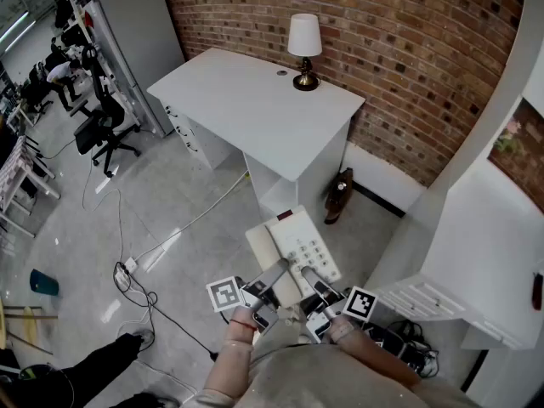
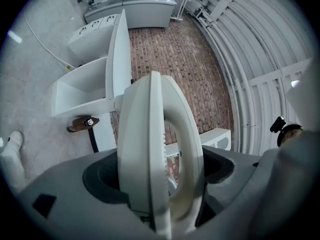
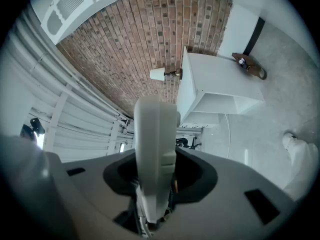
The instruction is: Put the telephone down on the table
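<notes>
1. Lower centre of the head view: the telephone (image 1: pixel 306 246) carried in the air above the grey floor (image 1: pixel 170 202), keypad up. Taken at its near edge by the left tool (image 1: pixel 274 275) and the right tool (image 1: pixel 311 282), side by side.
2. Left tool: spread wide and clamped across the thick side, where the handset (image 1: pixel 265 249) lies on the body. Gap between the jaws filled in the left gripper view.
3. Right tool: set narrower, pinched on the thinner edge of the casing, seen standing upright through the middle of the right gripper view.
4. Handling, as a judgement: probably light, stiff and smooth plastic, so apt to slide under hard pads. Handset likely only resting in its cradle, so best kept level with the left clamp over it. Side edges the sound place to grip, clear of the keys.
5. Farther off, upper centre: the white bench (image 1: pixel 246 100), well apart from the telephone. Bare on top except for a small lamp (image 1: pixel 304 51) near its far edge, with room on the near half for setting down flat.
6. Farthest, along the top: a brick wall (image 1: pixel 408 49) behind the bench.
</notes>
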`<action>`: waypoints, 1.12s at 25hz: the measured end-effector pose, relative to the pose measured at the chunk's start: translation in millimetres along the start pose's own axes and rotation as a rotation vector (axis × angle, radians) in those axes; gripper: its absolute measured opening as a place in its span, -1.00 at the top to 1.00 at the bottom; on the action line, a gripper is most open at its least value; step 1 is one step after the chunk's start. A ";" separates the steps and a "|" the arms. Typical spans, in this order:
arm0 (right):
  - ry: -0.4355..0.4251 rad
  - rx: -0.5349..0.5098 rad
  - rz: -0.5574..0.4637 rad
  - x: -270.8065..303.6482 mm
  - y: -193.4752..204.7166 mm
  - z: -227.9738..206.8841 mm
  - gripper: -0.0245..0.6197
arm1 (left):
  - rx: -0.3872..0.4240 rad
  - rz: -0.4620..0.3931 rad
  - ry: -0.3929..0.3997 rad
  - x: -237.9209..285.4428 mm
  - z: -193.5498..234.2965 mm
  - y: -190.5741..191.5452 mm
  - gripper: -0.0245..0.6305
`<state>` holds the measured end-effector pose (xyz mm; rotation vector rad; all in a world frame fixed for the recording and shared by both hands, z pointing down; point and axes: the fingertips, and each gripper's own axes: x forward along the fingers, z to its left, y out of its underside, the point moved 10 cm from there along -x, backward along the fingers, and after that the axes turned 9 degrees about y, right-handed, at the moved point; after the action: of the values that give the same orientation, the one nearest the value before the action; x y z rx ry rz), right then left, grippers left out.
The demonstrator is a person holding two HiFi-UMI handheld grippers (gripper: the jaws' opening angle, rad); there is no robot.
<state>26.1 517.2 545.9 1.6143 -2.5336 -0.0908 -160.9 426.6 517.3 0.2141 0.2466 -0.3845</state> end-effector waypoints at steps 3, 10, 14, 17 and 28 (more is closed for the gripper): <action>0.010 0.012 0.009 21.0 -14.7 -2.9 0.45 | -0.003 0.001 -0.004 11.2 14.3 -19.9 -0.32; 0.022 0.012 -0.001 71.1 -50.1 -5.6 0.44 | -0.012 0.026 -0.024 43.4 34.9 -72.7 -0.32; 0.037 0.008 -0.004 91.2 -64.5 -4.1 0.44 | -0.020 0.032 -0.035 55.7 42.3 -94.6 -0.32; 0.045 0.020 -0.006 105.0 -74.9 -3.9 0.45 | -0.028 0.036 -0.039 66.3 47.2 -109.2 -0.32; 0.086 0.068 -0.035 173.1 -107.7 -12.0 0.44 | -0.094 0.067 -0.049 98.3 84.7 -179.1 -0.32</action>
<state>52.5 315.0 558.7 1.6499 -2.4695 0.0611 -126.6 209.5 542.0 0.1204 0.2086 -0.3102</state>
